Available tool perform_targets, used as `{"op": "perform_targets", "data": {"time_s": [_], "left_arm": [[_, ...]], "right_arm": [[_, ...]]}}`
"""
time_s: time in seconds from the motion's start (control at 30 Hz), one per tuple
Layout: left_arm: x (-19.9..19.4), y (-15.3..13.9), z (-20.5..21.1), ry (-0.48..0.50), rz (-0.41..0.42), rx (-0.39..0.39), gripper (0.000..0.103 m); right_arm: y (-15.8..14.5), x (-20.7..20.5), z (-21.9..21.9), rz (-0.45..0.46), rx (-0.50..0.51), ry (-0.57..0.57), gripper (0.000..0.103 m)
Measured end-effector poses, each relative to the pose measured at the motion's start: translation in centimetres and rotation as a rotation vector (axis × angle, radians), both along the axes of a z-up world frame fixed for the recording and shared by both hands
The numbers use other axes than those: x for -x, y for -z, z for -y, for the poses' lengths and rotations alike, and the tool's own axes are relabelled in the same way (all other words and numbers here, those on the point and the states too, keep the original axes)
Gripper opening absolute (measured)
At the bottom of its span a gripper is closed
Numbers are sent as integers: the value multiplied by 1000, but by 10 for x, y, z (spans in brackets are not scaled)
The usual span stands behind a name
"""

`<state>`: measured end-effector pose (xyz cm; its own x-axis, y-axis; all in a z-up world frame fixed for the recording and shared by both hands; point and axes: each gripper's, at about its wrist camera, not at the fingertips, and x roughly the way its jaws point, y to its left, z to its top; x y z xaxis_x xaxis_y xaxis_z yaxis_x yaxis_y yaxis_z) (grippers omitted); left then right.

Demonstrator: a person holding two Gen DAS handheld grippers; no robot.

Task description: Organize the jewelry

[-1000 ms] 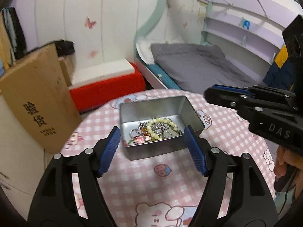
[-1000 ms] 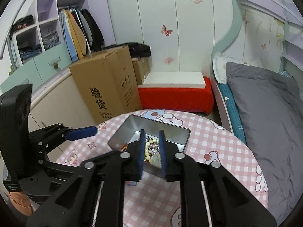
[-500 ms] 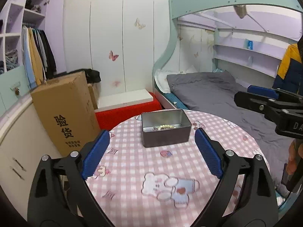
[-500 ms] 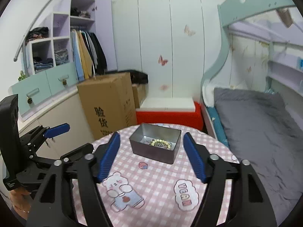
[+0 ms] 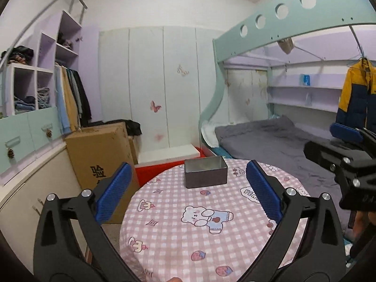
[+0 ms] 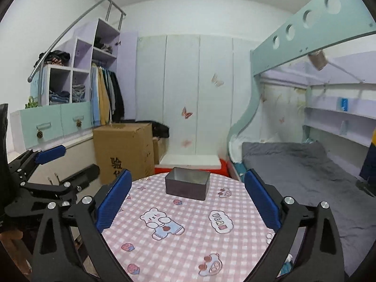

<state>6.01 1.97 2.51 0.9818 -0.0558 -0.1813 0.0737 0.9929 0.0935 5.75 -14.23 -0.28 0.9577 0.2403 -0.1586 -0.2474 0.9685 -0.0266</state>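
Observation:
A grey metal tin (image 5: 205,175) stands at the far side of the round table with the pink checked cloth (image 5: 188,239); it also shows in the right wrist view (image 6: 187,186). Its contents are hidden from this low angle. My left gripper (image 5: 186,192) is open and empty, held well back from the tin above the table's near part. My right gripper (image 6: 186,198) is open and empty, also held back; it shows from the side at the right of the left wrist view (image 5: 345,148). The left gripper shows at the left of the right wrist view (image 6: 50,164).
A large cardboard box (image 6: 123,150) stands left of the table beside low cabinets (image 5: 30,188). A red and white bench (image 6: 191,162) lies behind the table. A bunk bed with grey bedding (image 6: 293,166) is to the right.
Both grippers have pulled back and up from the tin, which now looks small and far. The right gripper, nearly shut over the jewelry a second ago, has opened wide.

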Motion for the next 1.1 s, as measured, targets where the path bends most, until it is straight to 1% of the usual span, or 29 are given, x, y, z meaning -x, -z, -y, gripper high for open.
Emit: {"op": "perform_targets", "data": {"time_s": [0.07, 0.2, 0.4, 0.5, 0.77, 0.9, 1.1], "left_arm": [[17, -2, 0, -8, 30, 12, 96], [45, -4, 1, 7, 54, 49, 96], [74, -3, 5, 1, 84, 40, 96], [87, -6, 7, 6, 102, 37, 96], [104, -9, 10, 0, 137, 39, 96], [106, -10, 7, 17, 136, 57, 96], [111, -9, 7, 1, 153, 51, 96]], "right_arm": [[2, 16, 1, 23, -6, 18, 94], [7, 44, 3, 48, -16, 38, 94], [11, 78, 3, 78, -8, 57, 95], [10, 93, 2, 111, 12, 78, 95], [11, 113, 2, 149, 25, 78, 95], [10, 116, 1, 152, 29, 81, 95], [10, 118, 0, 160, 39, 89, 95]]}}
